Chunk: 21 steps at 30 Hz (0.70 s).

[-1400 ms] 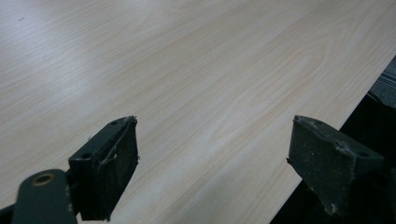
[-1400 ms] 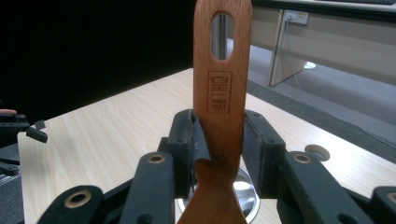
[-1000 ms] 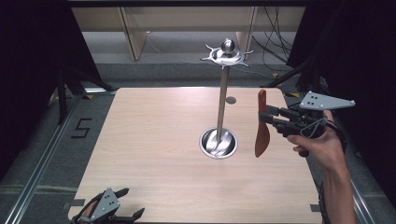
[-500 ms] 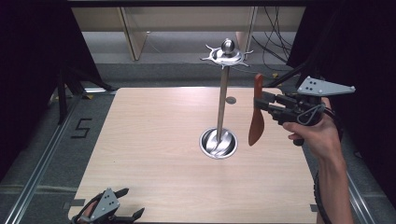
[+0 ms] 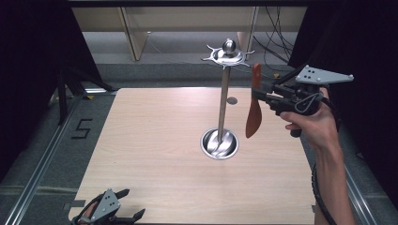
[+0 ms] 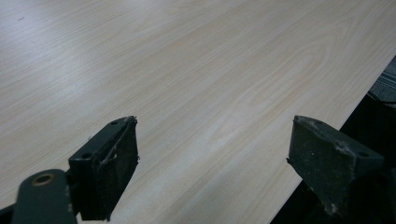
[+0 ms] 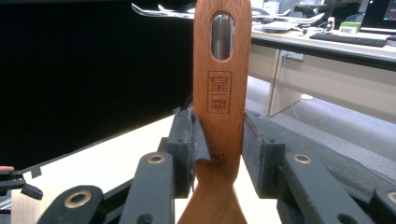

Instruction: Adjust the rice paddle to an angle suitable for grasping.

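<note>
Since a second earlier, the right gripper (image 5: 263, 97) had lifted the wooden spatula (image 5: 254, 108) higher, toward the rack's hooked top (image 5: 227, 55) at upper centre. Its jaws were clamped on the handle, blade hanging down right of the steel pole (image 5: 222, 105). At lower left, the left gripper (image 5: 123, 208) rested wide open, holding nothing.

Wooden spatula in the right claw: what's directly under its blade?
Under the wooden spatula, held upright by the right claw, lies bare table, right of the stand's steel base dish. Nothing is hidden beneath it.
</note>
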Motion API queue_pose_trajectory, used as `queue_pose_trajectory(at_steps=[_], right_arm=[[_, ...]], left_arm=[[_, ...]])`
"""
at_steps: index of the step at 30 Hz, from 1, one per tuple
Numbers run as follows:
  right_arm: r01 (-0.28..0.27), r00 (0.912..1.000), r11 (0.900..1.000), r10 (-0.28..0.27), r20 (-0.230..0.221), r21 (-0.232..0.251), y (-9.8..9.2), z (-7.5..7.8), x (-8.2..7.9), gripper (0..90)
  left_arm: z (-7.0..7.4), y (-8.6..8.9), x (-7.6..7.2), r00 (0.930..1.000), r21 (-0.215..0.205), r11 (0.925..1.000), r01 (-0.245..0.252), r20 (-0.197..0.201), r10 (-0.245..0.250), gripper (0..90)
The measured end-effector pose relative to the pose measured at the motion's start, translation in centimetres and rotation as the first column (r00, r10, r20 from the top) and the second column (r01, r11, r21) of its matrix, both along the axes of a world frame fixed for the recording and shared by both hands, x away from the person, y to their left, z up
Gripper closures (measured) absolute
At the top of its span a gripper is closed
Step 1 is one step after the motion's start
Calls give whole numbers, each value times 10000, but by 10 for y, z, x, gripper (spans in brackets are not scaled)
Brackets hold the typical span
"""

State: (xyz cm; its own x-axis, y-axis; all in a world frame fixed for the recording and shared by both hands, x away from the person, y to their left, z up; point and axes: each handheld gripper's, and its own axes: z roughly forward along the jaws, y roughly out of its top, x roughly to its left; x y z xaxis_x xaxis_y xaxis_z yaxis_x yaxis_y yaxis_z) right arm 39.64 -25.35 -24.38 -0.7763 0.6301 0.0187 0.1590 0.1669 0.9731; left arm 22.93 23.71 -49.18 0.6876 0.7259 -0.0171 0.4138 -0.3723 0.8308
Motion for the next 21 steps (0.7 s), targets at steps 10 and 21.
queue_pose_trajectory(at_steps=[10, 21], right_arm=[[-43, 9996, 10000, 42, -270, -37, 9, 3, 12, 672], [-71, 9989, 9999, 75, -454, 92, 13, -1, 18, 669]], left_arm=[[1, 2, 1, 9997, 187, 9996, 203, 164, -206, 153], [1, 1, 0, 10000, 15, 10000, 65, 3, -65, 153]])
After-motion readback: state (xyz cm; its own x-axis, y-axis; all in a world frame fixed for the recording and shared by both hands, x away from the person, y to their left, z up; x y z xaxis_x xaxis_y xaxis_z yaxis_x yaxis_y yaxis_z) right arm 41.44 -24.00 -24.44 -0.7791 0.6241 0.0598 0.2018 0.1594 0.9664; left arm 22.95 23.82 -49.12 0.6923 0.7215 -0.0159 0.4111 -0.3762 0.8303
